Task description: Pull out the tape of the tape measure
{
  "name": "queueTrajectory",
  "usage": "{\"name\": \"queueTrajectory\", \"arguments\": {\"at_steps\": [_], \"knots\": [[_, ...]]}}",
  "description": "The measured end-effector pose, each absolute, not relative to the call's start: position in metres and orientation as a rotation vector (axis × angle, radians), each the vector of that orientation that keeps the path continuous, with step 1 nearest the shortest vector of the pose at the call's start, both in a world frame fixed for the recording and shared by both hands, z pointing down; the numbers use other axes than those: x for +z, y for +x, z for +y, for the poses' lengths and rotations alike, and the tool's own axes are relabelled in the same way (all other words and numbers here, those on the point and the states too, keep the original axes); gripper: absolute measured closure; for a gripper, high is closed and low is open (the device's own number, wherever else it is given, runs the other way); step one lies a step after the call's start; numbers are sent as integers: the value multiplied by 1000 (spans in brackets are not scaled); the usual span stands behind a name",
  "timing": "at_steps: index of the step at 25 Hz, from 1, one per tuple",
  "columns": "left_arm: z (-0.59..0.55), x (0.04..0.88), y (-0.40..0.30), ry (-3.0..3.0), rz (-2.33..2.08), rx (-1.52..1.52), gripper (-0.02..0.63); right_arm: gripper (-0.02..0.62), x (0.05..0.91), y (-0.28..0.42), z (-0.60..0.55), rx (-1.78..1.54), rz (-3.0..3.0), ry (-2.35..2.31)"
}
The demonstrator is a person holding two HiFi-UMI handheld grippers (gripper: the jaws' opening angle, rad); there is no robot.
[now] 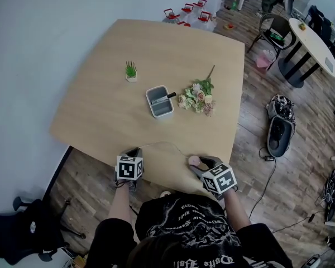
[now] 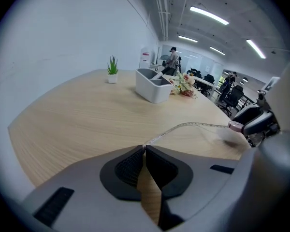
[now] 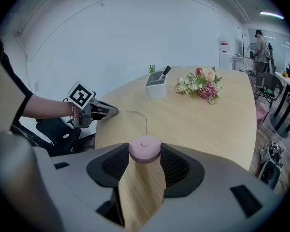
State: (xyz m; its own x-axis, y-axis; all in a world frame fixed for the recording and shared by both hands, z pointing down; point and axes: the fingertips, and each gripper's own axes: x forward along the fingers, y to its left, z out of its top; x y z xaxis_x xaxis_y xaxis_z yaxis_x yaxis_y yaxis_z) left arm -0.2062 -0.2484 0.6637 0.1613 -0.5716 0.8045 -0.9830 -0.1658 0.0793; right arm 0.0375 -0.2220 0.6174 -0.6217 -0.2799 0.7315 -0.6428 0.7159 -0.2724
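**Tape drawn out between your two tools at the near edge of the desk**

Your left tool [image 2: 144,151] has its jaws pressed together, and they pinch the free end of the tape [image 2: 193,125] right at their tips. Your right tool [image 3: 145,164] stands fairly wide, and its pads clamp the small round pink tape measure [image 3: 145,150] from both sides. The case sits at the front of that tool's jaws with its flat face up.

From the head view, you hold both tools over the near edge of the desk [image 1: 100,105], the left one near its near-left edge and the right one by the near corner, both angled down. The thin pale tape runs from the left tool's tips in a loose curve across the wood to the pink case, so it is out of the case but not taut.

Farther back on the desk, well apart from your tools, a grey tray [image 1: 159,101] holds a black pen [image 1: 168,96]. A bunch of flowers [image 1: 198,97] lies just to its right, and a small potted plant [image 1: 131,70] stands to its left, toward the wall.
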Motion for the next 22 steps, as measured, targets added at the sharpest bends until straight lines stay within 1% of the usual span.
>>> {"name": "queueTrajectory", "arguments": {"at_steps": [3,5,8,9,13,22], "knots": [[-251,664,-207,1807,-1495,814,582,376,619,35,-225,694,-2233,688],[-252,663,-204,1818,-1485,784,487,376,620,35,-227,692,-2230,687],[-251,661,-194,1840,-1430,743,416,376,622,35,-231,681,-2229,691],[-250,660,-192,1841,-1424,729,375,376,623,34,-233,674,-2228,695],[-244,644,-207,1806,-1542,647,353,374,629,33,-243,635,-2210,712],[-193,581,-238,1728,-1778,292,348,374,636,22,-263,539,-2202,695]]}}
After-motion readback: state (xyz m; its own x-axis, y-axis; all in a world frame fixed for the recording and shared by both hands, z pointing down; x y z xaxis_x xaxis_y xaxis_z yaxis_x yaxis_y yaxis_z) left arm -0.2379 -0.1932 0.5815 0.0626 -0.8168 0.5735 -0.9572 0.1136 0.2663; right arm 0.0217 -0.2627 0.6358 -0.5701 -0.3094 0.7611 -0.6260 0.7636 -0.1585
